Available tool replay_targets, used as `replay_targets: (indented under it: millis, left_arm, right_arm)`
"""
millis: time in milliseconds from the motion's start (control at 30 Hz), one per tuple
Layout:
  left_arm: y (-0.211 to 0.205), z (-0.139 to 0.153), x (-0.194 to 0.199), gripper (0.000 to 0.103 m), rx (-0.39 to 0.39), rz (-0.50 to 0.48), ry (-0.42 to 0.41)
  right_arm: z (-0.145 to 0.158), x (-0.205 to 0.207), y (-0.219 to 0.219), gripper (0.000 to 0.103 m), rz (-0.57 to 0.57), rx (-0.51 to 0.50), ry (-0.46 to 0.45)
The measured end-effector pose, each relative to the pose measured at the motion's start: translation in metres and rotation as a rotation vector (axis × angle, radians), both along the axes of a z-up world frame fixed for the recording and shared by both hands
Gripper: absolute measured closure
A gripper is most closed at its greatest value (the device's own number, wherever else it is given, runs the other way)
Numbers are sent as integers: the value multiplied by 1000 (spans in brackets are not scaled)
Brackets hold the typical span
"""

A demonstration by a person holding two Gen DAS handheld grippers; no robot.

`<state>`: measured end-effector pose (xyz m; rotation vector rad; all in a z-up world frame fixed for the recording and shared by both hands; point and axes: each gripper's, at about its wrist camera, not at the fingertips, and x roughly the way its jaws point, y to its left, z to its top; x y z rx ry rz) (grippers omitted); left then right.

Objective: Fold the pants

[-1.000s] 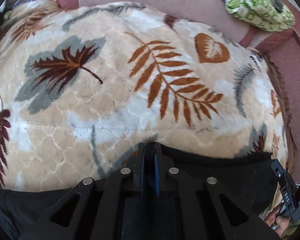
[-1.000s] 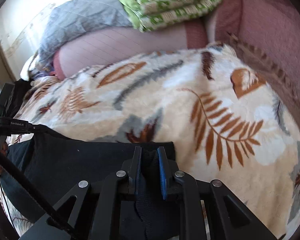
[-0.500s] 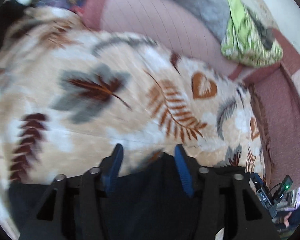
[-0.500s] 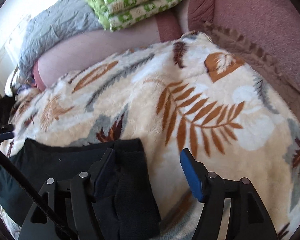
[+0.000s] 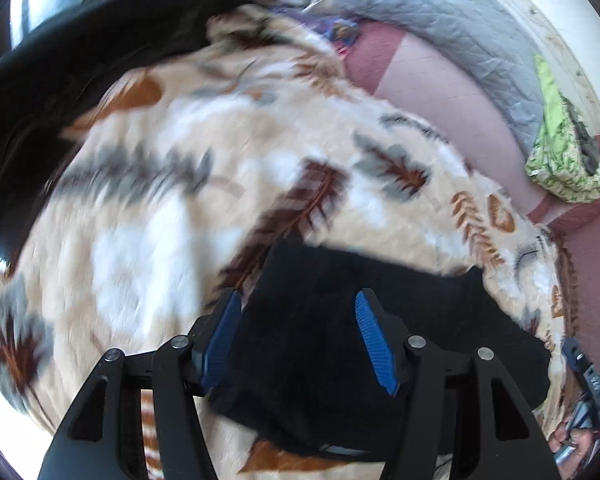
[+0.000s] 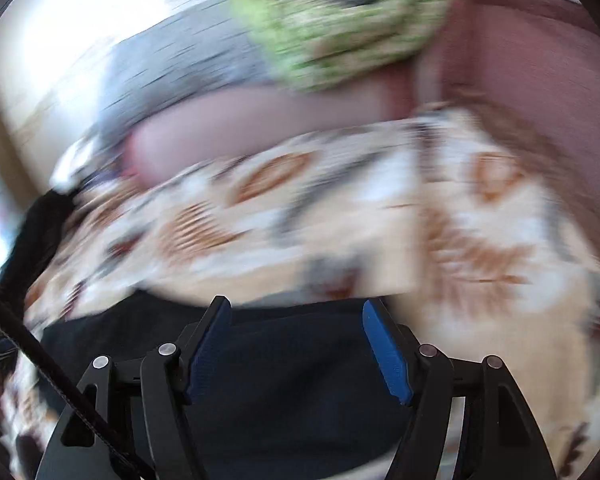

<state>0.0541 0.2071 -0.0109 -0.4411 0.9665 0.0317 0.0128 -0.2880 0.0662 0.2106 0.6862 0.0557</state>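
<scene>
Both grippers stand wide open with nothing in them: the left gripper (image 5: 298,336) has its blue pads spread either side of the dark pants (image 5: 340,340), and the right gripper (image 6: 298,350) is spread the same way above the same cloth, holding none of it. The pants lie as a compact dark block on the leaf-print blanket (image 5: 160,220) that covers the sofa, right under and just ahead of both tools. From here it looks as though a fold has been laid down and let go, so the work seems well along. Both views are smeared with motion, the right one badly, so I cannot tell how neat the edges sit. Beyond the blanket are the pink sofa back (image 5: 440,72), a grey quilt (image 5: 460,12) and a green bundle (image 5: 568,160); another dark cloth (image 5: 60,60) hangs at the far left. The next move, I'd judge, calls for either one more fold, gripping an end of the block, or simply drawing back.
</scene>
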Motion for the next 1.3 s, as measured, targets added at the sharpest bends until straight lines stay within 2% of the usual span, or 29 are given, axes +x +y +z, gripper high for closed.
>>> replay_targets:
  millis: [67, 133, 267, 367, 467, 567, 600, 700, 767, 867, 967, 1133, 1167, 1233, 1300]
  left_arm:
    - [-2, -16, -5, 45, 31, 27, 46]
    - [1, -30, -10, 46, 16, 41, 64]
    - [3, -36, -21, 51, 10, 53, 26]
    - [5, -37, -26, 51, -4, 64, 18]
    - [3, -39, -32, 51, 2, 63, -4]
    - [4, -41, -32, 51, -4, 64, -11]
    - [4, -41, -32, 51, -6, 66, -12]
    - [5, -40, -33, 51, -17, 67, -25]
    - [8, -37, -37, 51, -42, 61, -35]
    - [15, -27, -49, 51, -99, 65, -59]
    - [17, -14, -64, 51, -91, 61, -94]
    - [12, 3, -80, 49, -97, 37, -115]
    - [9, 5, -82, 49, -96, 27, -116]
    - [2, 11, -84, 47, -84, 9, -119]
    - [-6, 15, -83, 41, -62, -12, -115]
  right_arm:
    - [0, 13, 50, 31, 157, 39, 32]
    - [-3, 23, 92, 32, 277, 75, 68]
    - [-16, 54, 184, 32, 505, 235, 185]
    - [-33, 74, 237, 32, 590, 335, 258]
    - [-62, 102, 292, 32, 652, 457, 388]
    - [-87, 119, 332, 31, 646, 439, 471]
    - [-96, 128, 346, 31, 640, 389, 492]
    - [-97, 134, 365, 31, 631, 293, 464]
    - [-87, 134, 366, 31, 622, 266, 424]
    - [-58, 126, 338, 31, 645, 330, 314]
    - [-48, 126, 293, 31, 563, 348, 279]
    - [-74, 142, 188, 31, 294, 349, 312]
    - [-80, 148, 168, 33, 220, 335, 312]
    - [-76, 156, 136, 33, 80, 261, 275]
    - [-63, 152, 106, 32, 10, 279, 216]
